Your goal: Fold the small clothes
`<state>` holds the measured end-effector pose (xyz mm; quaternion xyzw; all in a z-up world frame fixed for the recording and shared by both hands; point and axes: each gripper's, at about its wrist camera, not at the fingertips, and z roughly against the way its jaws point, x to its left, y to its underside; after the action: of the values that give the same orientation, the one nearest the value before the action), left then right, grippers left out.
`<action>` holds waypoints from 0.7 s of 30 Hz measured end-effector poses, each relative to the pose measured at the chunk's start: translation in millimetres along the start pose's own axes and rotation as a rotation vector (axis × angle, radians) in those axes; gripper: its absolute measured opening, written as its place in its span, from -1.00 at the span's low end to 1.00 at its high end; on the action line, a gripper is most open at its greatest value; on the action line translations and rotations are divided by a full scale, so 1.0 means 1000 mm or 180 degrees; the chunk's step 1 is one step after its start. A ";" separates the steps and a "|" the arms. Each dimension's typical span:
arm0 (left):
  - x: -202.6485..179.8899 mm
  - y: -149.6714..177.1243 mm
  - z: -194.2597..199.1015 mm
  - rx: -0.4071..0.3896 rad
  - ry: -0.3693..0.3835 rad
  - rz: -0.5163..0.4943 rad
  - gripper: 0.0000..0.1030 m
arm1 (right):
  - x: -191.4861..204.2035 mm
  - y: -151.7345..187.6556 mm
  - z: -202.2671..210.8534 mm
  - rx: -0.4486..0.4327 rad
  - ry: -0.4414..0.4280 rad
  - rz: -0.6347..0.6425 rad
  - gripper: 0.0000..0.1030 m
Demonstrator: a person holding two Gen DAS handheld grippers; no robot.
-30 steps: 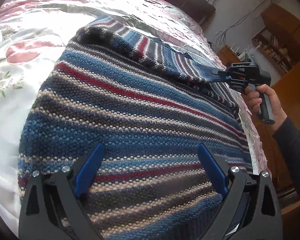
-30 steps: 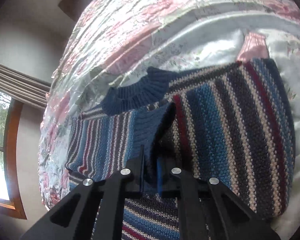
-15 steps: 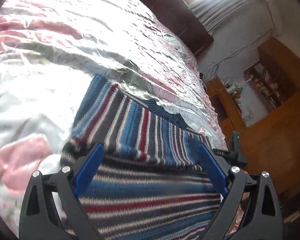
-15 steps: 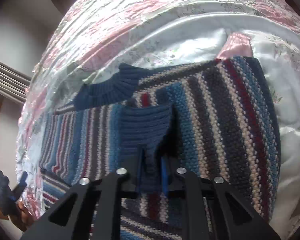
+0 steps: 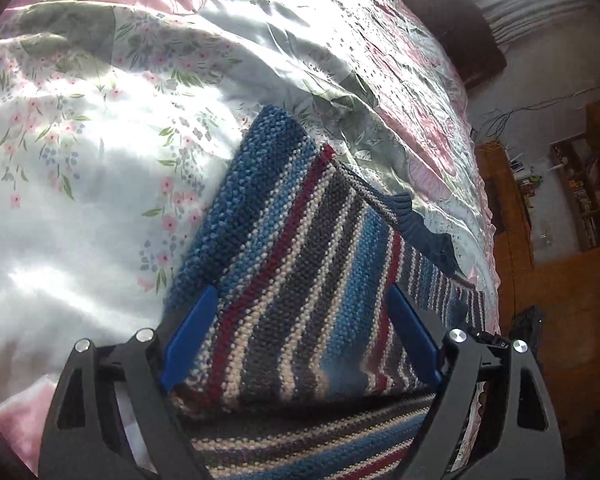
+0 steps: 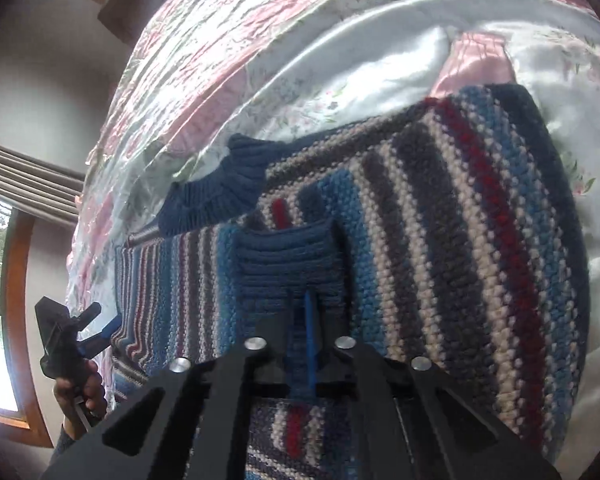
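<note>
A knitted sweater [image 6: 460,240] with blue, grey, cream and red stripes lies flat on the bed. My right gripper [image 6: 300,312] is shut on the blue ribbed sleeve cuff [image 6: 288,260] and holds it over the sweater's body, below the blue collar [image 6: 216,196]. In the left wrist view my left gripper [image 5: 300,344] is open, its blue pads [image 5: 188,340] wide apart over a folded part of the sweater [image 5: 292,260]. The right wrist view shows the left gripper [image 6: 88,328] in a hand [image 6: 80,388] at the sweater's left edge.
A shiny floral bedspread [image 5: 100,140] covers the bed [image 6: 260,40] all around the sweater. Wooden shelves [image 5: 580,192] and a cabinet [image 5: 500,200] stand beyond the bed's far side. A window with a wooden frame [image 6: 16,300] is at the left.
My right gripper has carried the cuff further in over the sweater's body. My left gripper has swung from above the sweater's middle towards its edge, staying open.
</note>
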<state>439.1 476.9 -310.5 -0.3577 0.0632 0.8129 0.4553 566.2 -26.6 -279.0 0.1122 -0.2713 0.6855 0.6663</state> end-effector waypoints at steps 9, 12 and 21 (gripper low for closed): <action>-0.042 -0.046 -0.024 -0.0070 -0.0117 -0.0331 0.76 | -0.063 -0.038 0.032 -0.0484 -0.0232 -0.0580 -0.41; -0.024 -0.052 -0.052 0.0110 -0.0469 -0.0256 0.59 | -0.082 -0.037 0.018 -0.0474 -0.0064 -0.0662 -0.90; -0.046 -0.006 0.007 0.0154 0.0012 -0.0724 0.69 | -0.074 0.027 0.060 -0.0314 -0.0680 -0.0263 -0.53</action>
<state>455.0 451.8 -274.5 -0.3530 0.0427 0.7535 0.5530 533.9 -120.1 -273.6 0.1628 -0.3692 0.6273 0.6660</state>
